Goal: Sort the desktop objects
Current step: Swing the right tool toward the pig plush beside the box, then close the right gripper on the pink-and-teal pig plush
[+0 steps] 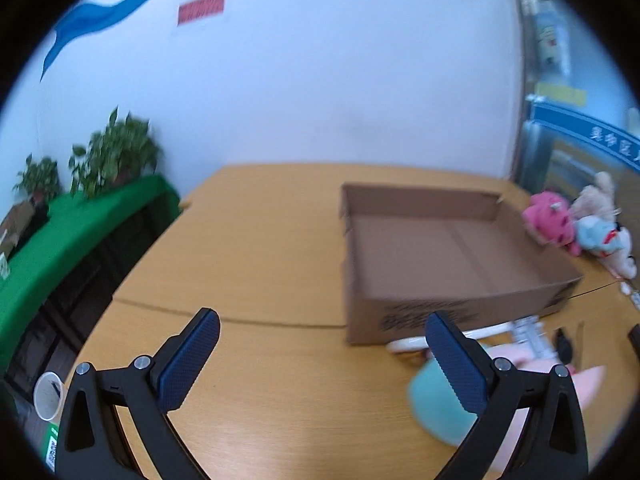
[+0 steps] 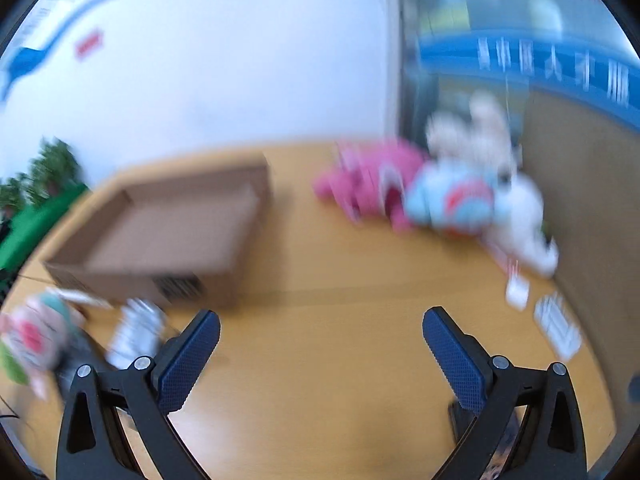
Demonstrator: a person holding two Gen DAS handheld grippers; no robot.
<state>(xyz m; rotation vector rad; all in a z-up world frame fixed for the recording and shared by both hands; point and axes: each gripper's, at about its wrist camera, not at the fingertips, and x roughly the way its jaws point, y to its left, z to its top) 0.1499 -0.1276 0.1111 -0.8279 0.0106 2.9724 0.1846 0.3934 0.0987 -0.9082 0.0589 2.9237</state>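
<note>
both my left hand-held gripper [image 1: 322,354] and right hand-held gripper [image 2: 321,350] gape wide, empty; the pink plush toy [image 2: 366,184] looks soft and light, so pinch its body.

Left-wrist view: looks forward and slightly down along the spread fingers of the left gripper [image 1: 322,354] across the wooden table [image 1: 256,248] toward the white wall, cardboard box [image 1: 448,256] at right of centre, plants at far left. Right-wrist view, blurred: faces the same wall from further right, over the right gripper [image 2: 320,354]. Both views share the box [image 2: 168,232], the plush toys [image 1: 580,228] [image 2: 432,192] and the tabletop [image 2: 320,272].
</note>
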